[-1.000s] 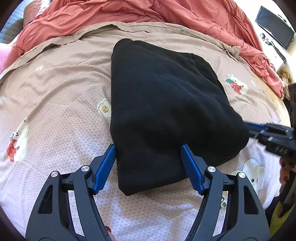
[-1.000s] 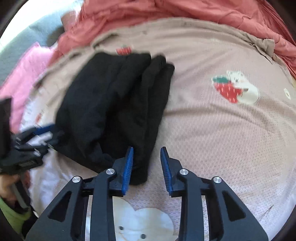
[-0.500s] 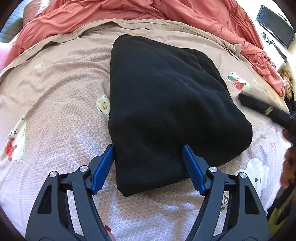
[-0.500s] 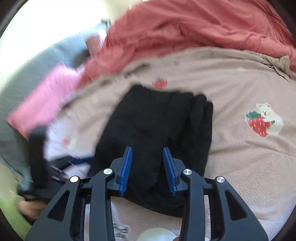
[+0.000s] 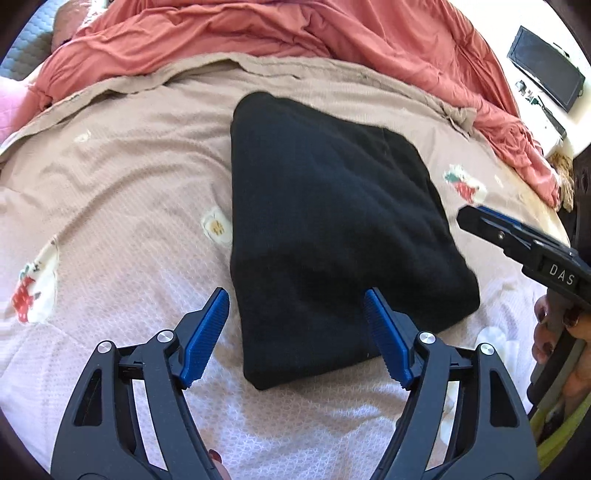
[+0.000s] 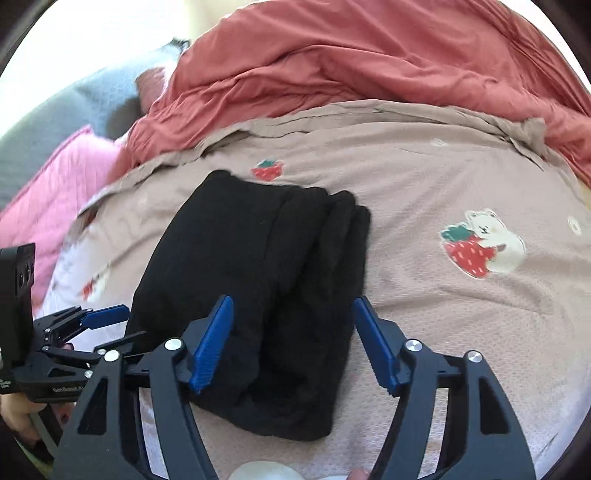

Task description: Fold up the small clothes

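A black garment [image 5: 325,229] lies folded into a thick bundle on the beige printed bedsheet [image 5: 122,206]. My left gripper [image 5: 297,332] is open, its blue fingers either side of the bundle's near corner, holding nothing. My right gripper [image 6: 291,343] is open wide above the bundle's near end [image 6: 258,295], holding nothing. The right gripper also shows in the left wrist view [image 5: 517,240] at the right, just off the bundle's edge. The left gripper shows in the right wrist view [image 6: 92,321] at the bundle's left side.
A rumpled salmon-red duvet [image 5: 295,33] lies across the back of the bed. A pink pillow [image 6: 55,192] and grey headboard padding [image 6: 74,103] sit at the left. A dark monitor [image 5: 543,66] stands beyond the bed's right side.
My right gripper has opened wide and swung from beside the bundle to over its near end. My left gripper has stayed open at the bundle's corner, drawn back slightly.
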A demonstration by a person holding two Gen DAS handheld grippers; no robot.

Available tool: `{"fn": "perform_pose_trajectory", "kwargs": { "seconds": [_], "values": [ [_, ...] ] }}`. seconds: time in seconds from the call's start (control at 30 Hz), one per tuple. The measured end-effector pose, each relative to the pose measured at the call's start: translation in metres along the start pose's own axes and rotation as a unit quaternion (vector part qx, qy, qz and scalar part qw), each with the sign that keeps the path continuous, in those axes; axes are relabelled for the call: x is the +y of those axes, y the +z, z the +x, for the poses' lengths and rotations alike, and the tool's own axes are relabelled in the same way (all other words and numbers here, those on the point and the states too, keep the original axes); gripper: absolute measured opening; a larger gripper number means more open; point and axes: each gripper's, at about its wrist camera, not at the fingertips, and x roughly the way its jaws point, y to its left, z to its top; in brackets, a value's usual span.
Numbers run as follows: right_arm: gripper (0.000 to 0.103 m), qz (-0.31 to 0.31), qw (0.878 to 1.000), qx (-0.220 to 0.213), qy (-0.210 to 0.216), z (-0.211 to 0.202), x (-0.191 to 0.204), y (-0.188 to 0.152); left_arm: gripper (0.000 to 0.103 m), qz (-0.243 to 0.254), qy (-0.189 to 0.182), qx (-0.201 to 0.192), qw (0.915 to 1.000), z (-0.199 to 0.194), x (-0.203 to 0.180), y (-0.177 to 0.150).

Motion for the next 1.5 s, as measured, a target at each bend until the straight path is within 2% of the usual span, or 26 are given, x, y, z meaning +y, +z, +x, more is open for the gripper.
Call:
{"fn": "perform_pose_trajectory", "kwargs": {
  "seconds": [0.13,0.2,0.33,0.4,0.53,0.7,0.8,0.9,0.93,1.0,1.03,1.1,1.17,1.27,1.33,1.4,1.5],
  "values": [
    [0.070,0.043,0.999,0.000,0.012,0.003,-0.016,-0.001,0.068,0.000,0.000,-0.004,1.0000,0.002,0.000,0.010],
    [0.082,0.055,0.998,0.002,0.025,0.006,-0.020,0.000,0.068,-0.002,0.007,-0.005,1.0000,0.005,0.003,0.014],
    [0.082,0.050,0.998,0.023,0.038,0.011,-0.015,-0.005,0.072,-0.031,-0.006,-0.001,0.9995,0.011,0.016,0.023],
    [0.088,0.041,0.998,0.037,0.039,0.016,-0.011,-0.008,0.073,-0.057,-0.025,0.003,0.9980,0.016,0.026,0.031],
    [0.089,0.021,0.997,0.062,0.034,0.030,-0.004,-0.014,0.074,-0.091,-0.071,0.015,0.9932,0.030,0.037,0.048],
    [0.089,0.032,0.996,0.071,0.044,0.041,-0.005,-0.018,0.074,-0.125,-0.121,0.035,0.9840,0.058,0.044,0.063],
    [0.089,0.054,0.993,0.076,0.066,0.049,-0.011,-0.019,0.077,-0.133,-0.135,0.048,0.9807,0.073,0.044,0.067],
    [0.088,0.047,0.994,0.077,0.068,0.055,-0.009,-0.017,0.077,-0.127,-0.143,0.056,0.9800,0.083,0.041,0.070],
    [0.087,0.033,0.994,0.076,0.066,0.058,-0.004,-0.016,0.077,-0.125,-0.145,0.058,0.9798,0.086,0.040,0.071],
    [0.073,0.020,0.995,0.072,0.071,0.062,0.000,-0.014,0.071,-0.133,-0.152,0.060,0.9776,0.091,0.041,0.070],
    [0.070,0.017,0.994,0.070,0.079,0.063,0.002,-0.013,0.065,-0.137,-0.151,0.059,0.9773,0.092,0.042,0.069],
    [0.055,0.016,0.993,0.067,0.091,0.061,0.004,-0.011,0.056,-0.133,-0.150,0.056,0.9782,0.088,0.041,0.069],
    [0.048,0.005,0.994,0.057,0.091,0.056,0.008,-0.007,0.044,-0.126,-0.145,0.052,0.9800,0.080,0.040,0.071],
    [0.045,0.012,0.994,0.038,0.105,0.043,0.011,0.000,0.036,-0.134,-0.148,0.046,0.9789,0.064,0.040,0.073],
    [0.045,0.014,0.993,0.030,0.117,0.036,0.013,0.004,0.036,-0.152,-0.141,0.044,0.9774,0.049,0.041,0.071],
    [0.045,0.010,0.991,0.030,0.129,0.031,0.018,0.007,0.036,-0.146,-0.119,0.023,0.9818,0.031,0.039,0.064],
    [0.045,-0.009,0.991,0.049,0.122,0.035,0.028,0.005,0.039,-0.146,-0.105,0.024,0.9834,0.033,0.047,0.055]
  ]
}}
